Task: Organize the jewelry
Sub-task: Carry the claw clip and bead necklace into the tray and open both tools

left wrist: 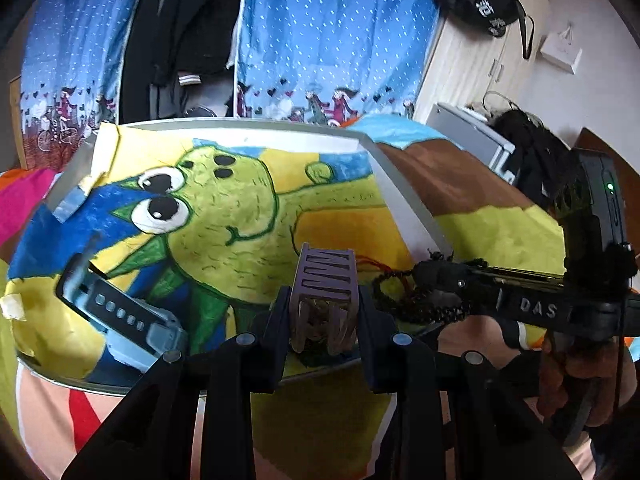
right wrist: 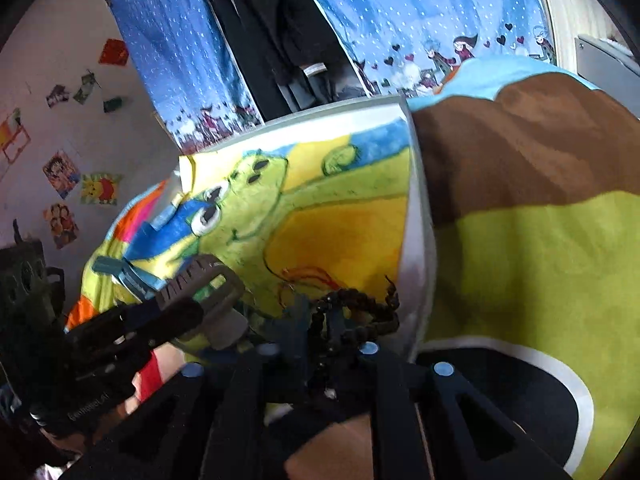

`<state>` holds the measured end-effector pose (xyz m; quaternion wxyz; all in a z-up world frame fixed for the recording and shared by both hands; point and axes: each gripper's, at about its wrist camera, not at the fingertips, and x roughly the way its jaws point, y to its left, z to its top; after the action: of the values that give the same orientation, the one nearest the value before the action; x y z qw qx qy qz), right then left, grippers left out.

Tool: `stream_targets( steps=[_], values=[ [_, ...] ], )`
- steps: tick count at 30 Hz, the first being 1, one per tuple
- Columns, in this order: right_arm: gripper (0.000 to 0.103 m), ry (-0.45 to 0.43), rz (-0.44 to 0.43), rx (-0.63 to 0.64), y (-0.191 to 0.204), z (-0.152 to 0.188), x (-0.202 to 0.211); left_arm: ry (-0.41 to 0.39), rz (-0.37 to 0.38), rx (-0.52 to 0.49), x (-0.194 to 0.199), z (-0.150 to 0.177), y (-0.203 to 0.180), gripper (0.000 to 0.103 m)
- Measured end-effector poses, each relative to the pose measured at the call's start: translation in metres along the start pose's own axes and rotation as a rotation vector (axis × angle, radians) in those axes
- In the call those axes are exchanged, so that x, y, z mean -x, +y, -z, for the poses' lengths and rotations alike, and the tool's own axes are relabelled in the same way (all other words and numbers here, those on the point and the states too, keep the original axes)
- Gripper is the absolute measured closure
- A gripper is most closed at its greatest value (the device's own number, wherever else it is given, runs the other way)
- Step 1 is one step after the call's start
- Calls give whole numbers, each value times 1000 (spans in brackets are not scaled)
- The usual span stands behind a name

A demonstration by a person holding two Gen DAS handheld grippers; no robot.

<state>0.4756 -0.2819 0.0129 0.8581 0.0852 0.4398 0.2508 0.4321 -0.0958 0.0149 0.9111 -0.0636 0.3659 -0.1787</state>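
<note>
A grey-purple slotted holder (left wrist: 326, 276) stands upright over the near edge of a shallow white-rimmed tray (left wrist: 404, 208) lined with a frog drawing. My left gripper (left wrist: 324, 312) is shut on its lower part. From the right, my right gripper (left wrist: 432, 286) reaches in beside the holder, shut on a dark beaded bracelet (left wrist: 400, 300) with a red cord (left wrist: 372, 264). In the right wrist view, the right gripper (right wrist: 320, 328) holds the bracelet (right wrist: 368, 304) at the tray's (right wrist: 416, 240) near right corner. The holder (right wrist: 208, 276) sits to the left in the left gripper (right wrist: 176, 312).
A light-blue watch (left wrist: 120, 312) lies on the tray's left side, also seen as the watch (right wrist: 124, 272) past the holder. The tray rests on a colourful blanket (right wrist: 520, 260). A blue curtain (left wrist: 320, 40) hangs behind, and a hand (left wrist: 576, 376) holds the right gripper.
</note>
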Motion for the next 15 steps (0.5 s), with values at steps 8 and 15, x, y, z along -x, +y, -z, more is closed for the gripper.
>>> stream_targets(
  steps=[8, 15],
  values=[
    [55, 12, -16, -4, -1, 16, 21, 4, -36, 32, 1, 1, 4, 76],
    [51, -12, 10, 13, 8, 27, 39, -56, -57, 62, 30, 9, 2, 46]
  ],
)
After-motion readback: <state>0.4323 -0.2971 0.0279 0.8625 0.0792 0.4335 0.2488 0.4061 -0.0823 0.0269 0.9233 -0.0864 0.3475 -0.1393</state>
